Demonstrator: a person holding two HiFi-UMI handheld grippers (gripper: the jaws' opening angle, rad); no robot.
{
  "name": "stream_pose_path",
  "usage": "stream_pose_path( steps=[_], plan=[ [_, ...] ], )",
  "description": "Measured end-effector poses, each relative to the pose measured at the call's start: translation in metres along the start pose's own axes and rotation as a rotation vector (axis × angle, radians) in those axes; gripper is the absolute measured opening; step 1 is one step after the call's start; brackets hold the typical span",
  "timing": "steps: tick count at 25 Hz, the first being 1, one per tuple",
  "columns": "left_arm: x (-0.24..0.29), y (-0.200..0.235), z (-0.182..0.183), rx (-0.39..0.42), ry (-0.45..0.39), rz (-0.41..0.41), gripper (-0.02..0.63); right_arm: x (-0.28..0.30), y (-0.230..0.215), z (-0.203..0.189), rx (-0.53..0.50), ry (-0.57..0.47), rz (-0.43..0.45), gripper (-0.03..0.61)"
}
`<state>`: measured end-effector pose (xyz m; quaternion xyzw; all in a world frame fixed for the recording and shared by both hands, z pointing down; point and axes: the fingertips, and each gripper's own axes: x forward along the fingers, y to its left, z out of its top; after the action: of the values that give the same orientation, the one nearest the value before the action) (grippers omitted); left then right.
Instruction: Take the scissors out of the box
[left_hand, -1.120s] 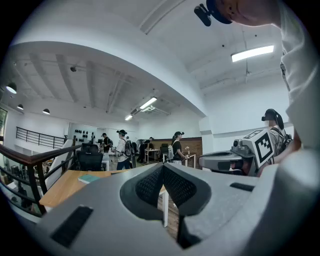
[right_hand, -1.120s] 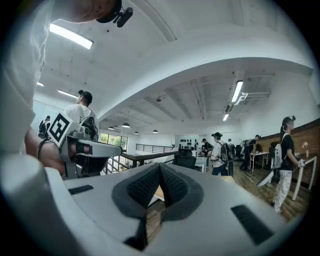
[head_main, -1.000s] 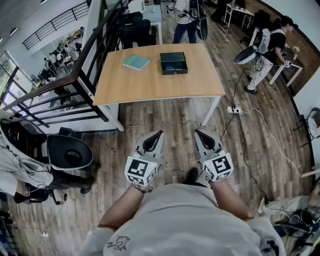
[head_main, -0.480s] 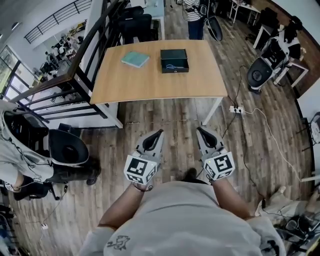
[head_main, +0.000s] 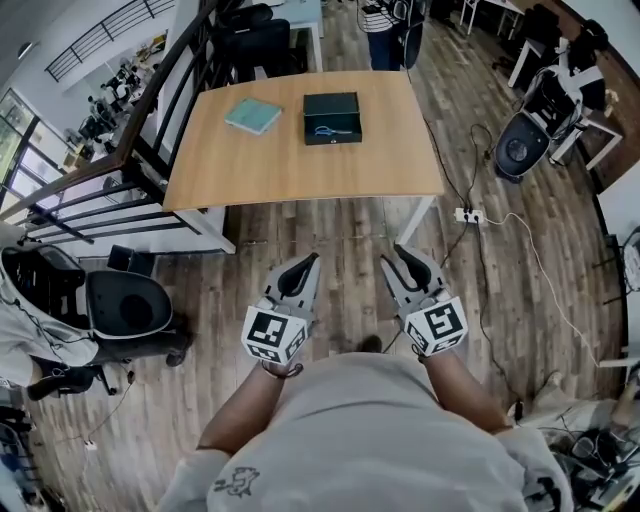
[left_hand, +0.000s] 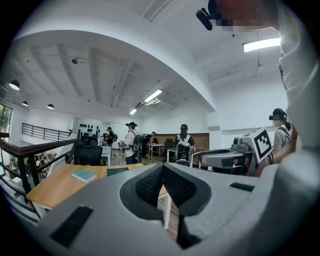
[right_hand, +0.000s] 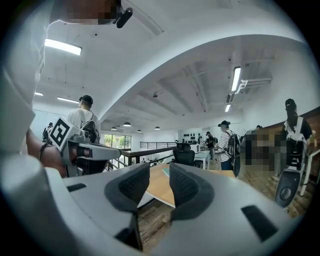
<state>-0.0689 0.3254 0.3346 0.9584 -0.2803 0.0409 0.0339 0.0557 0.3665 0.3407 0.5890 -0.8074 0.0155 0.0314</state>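
The scissors (head_main: 326, 130) lie inside the black box (head_main: 332, 117) at the upper middle of the head view, on the wooden surface (head_main: 290, 165), well apart from both claws. The left claw (head_main: 308, 262) is clenched on nothing. The right claw (head_main: 396, 258) is opening, empty. Best to approach squarely, then dip the right claw through the box's open top, clear of its walls.

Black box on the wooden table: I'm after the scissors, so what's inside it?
Blue-handled scissors lie inside the open black box, near its front wall. That wall may hide a strip of the box floor; nothing else shows.
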Motion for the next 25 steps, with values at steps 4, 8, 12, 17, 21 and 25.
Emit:
stream_pose_path(
  steps=[4,8,12,17,21,25],
  plan=[
    [0.024,-0.01,-0.002,0.003,0.018,0.011,0.006,-0.001,-0.021,-0.004,0.006,0.008,0.04,0.149],
    [0.039,-0.019,-0.004,0.006,0.033,0.014,0.005,-0.006,-0.037,-0.009,0.018,0.01,0.055,0.16],
    [0.053,-0.027,-0.006,0.007,0.042,0.013,0.005,-0.011,-0.052,-0.014,0.029,0.016,0.056,0.161],
    [0.064,-0.033,-0.006,0.002,0.055,0.008,0.005,-0.012,-0.065,-0.014,0.035,0.026,0.058,0.163],
    [0.073,-0.023,-0.009,-0.005,0.054,0.007,0.006,-0.002,-0.068,-0.021,0.037,0.045,0.062,0.164],
    [0.085,-0.009,-0.013,-0.02,0.05,-0.006,0.005,0.01,-0.073,-0.024,0.031,0.061,0.054,0.164]
  ],
)
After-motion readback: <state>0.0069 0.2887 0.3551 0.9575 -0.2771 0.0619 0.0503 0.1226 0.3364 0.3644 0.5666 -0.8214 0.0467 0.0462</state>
